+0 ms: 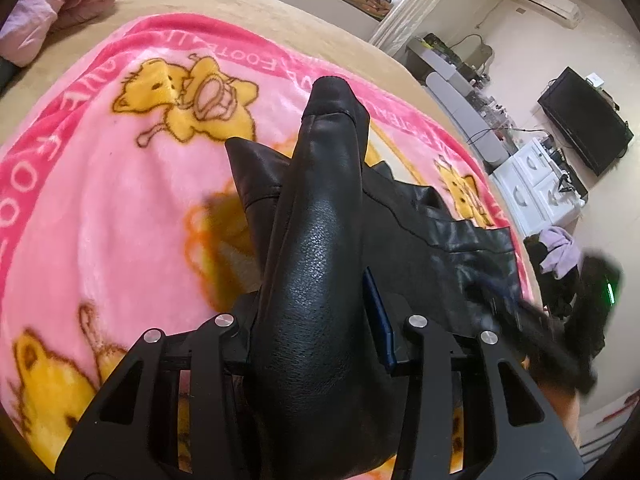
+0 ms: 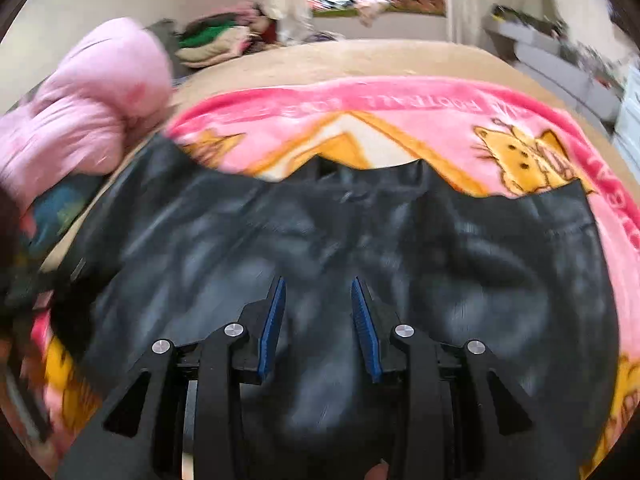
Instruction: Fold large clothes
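A black leather jacket (image 2: 320,240) lies spread on a pink cartoon blanket (image 2: 400,120) on the bed. In the left wrist view my left gripper (image 1: 320,320) is shut on a sleeve of the jacket (image 1: 320,220), which rises between the fingers and hides the left pad; the rest of the jacket (image 1: 460,240) lies to the right. My right gripper (image 2: 319,320) is open, its blue pads apart, just above the middle of the jacket. The right wrist view is motion-blurred.
A pink padded garment (image 2: 92,112) lies at the bed's left side. Piled clothes (image 2: 216,40) sit beyond the bed. A white drawer unit (image 1: 536,188) and a black TV (image 1: 584,120) stand to the right of the bed.
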### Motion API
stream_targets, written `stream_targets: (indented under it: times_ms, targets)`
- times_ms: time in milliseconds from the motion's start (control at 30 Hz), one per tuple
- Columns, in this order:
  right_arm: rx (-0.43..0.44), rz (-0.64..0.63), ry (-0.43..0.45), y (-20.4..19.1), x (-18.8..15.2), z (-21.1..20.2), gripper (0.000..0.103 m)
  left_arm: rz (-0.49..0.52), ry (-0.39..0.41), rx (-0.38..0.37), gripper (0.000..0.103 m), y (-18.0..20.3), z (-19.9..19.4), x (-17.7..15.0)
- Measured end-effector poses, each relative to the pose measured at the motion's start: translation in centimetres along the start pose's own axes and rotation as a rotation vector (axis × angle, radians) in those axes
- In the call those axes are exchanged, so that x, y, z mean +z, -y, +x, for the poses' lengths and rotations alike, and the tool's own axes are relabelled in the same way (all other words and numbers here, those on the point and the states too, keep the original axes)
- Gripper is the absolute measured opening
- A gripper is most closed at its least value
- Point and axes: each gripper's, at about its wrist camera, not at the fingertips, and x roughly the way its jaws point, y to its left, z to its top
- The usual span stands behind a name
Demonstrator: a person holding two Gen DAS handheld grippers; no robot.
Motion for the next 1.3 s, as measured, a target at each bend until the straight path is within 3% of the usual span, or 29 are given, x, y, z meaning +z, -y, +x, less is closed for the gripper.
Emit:
stream_targets:
  times_ms: [167,233,300,367,467,533,667,767,900,967,1033,1133,1300]
  targets:
    - [0.006,-0.048,-0.074,-1.0,-4.5,0.1,0.039,0.025,0.009,0.002,0.034,0.7,-0.3,-0.1]
    - [-0.021,-0.079,-0.044,-1.6,-5.3,-0.1,0.044,0.021,0.004,-0.001,0.034,0.6,-0.3,-0.1]
    - [0.025,-0.160,0.073,-3.8,-6.0,-3.3,0.063,0.021,0.007,-0.002,0.032,0.6,-0.4,0.1]
    - [0.067,-0.234,0.150,-6.0,-6.7,-5.3,0.094,0.019,0.007,-0.014,0.032,0.5,-0.5,0.2]
    - [0.031,-0.454,0.205,-10.7,-8.4,-5.8,0.095,0.035,0.008,-0.007,0.032,0.7,-0.4,0.2]
    - [-0.007,-0.557,0.182,-12.8,-9.2,-4.6,0.095,0.040,0.005,-0.003,0.032,0.7,-0.4,0.2]
    - [-0.037,-0.689,0.171,-15.6,-10.1,-2.4,0.095,0.031,0.003,-0.019,0.032,0.5,-0.6,0.3]
    - [-0.151,-0.769,0.185,-17.1,-10.2,-0.7,0.095,0.030,0.000,-0.022,0.032,0.5,-0.5,0.3]
    - [-0.257,-0.774,0.239,-17.1,-9.4,0.0,0.088,0.028,-0.001,-0.029,0.032,0.5,-0.6,0.4]
    - [-0.231,-0.761,0.241,-16.7,-8.8,-0.2,0.066,0.021,0.004,-0.039,0.032,0.6,-0.7,0.4]
    - [-0.203,-0.758,0.246,-16.5,-8.5,-0.7,0.051,0.011,0.017,-0.066,0.032,1.0,-1.2,0.6]
    - [-0.229,-0.757,0.299,-16.5,-8.7,-2.3,0.035,0.040,0.055,-0.083,0.032,2.5,-2.3,0.7]
    - [-0.204,-0.623,0.364,-14.0,-7.8,-5.1,0.026,0.092,0.096,-0.087,0.032,5.5,-3.2,0.3]
